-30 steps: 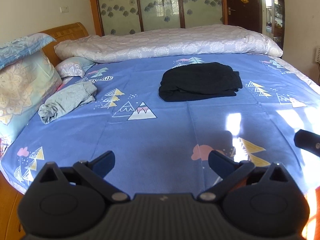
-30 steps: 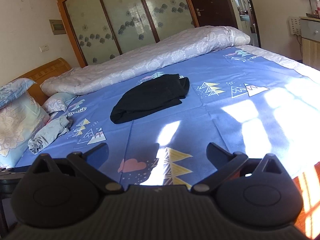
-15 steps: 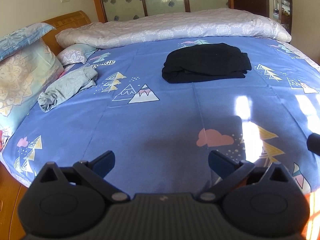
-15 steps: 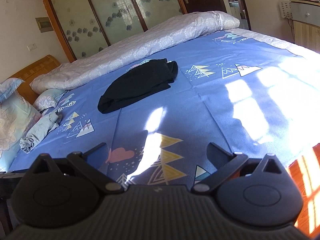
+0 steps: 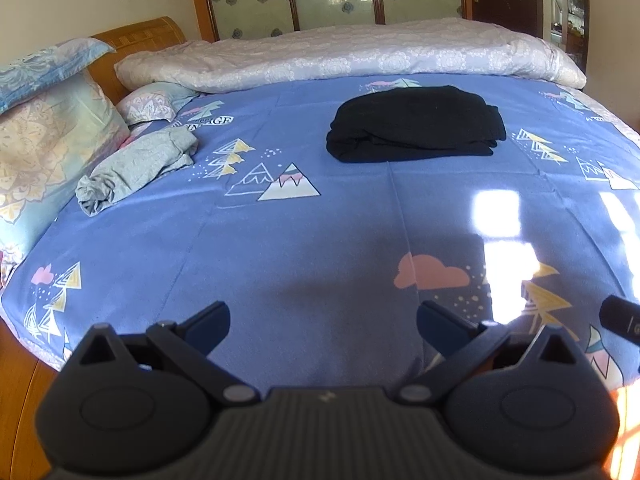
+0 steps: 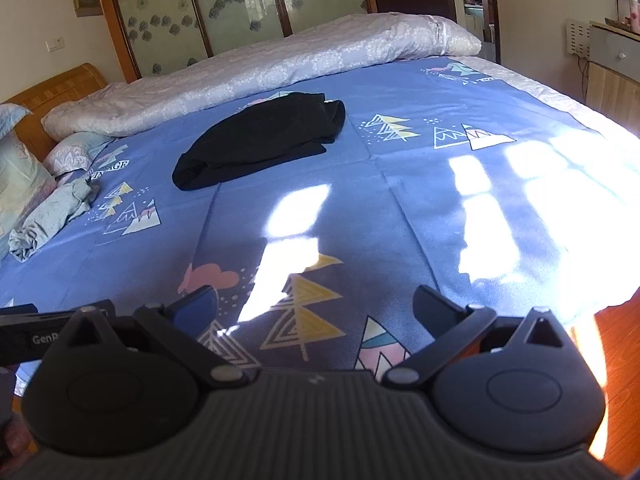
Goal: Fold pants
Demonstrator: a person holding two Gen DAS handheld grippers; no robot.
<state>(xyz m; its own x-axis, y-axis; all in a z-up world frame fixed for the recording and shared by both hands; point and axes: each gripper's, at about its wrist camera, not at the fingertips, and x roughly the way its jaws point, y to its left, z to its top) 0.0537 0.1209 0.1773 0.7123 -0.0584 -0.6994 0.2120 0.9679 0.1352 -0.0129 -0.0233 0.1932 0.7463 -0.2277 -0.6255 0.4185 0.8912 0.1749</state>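
Left wrist view: the left gripper [image 5: 323, 322] hangs at the bottom of the frame with its jaws spread wide and nothing between them, over a blue bedsheet [image 5: 304, 248] printed with mountains and clouds. The black pants [image 5: 416, 130], folded into a compact stack, lie on the sheet in the upper centre-right of the frame, well apart from the gripper. A crumpled grey garment [image 5: 136, 168] rests at centre left, just beside the pillows [image 5: 48, 128] at the left edge. A white quilt [image 5: 344, 54] stretches across the top of the bed.

Right wrist view: the right gripper [image 6: 316, 308] fills the bottom of the frame, jaws likewise parted and empty, above a sunlit patch of sheet [image 6: 400, 200]. The pants [image 6: 260, 140] sit in the upper centre-left, the grey garment [image 6: 52, 212] at the left edge, the quilt [image 6: 280, 64] behind them.
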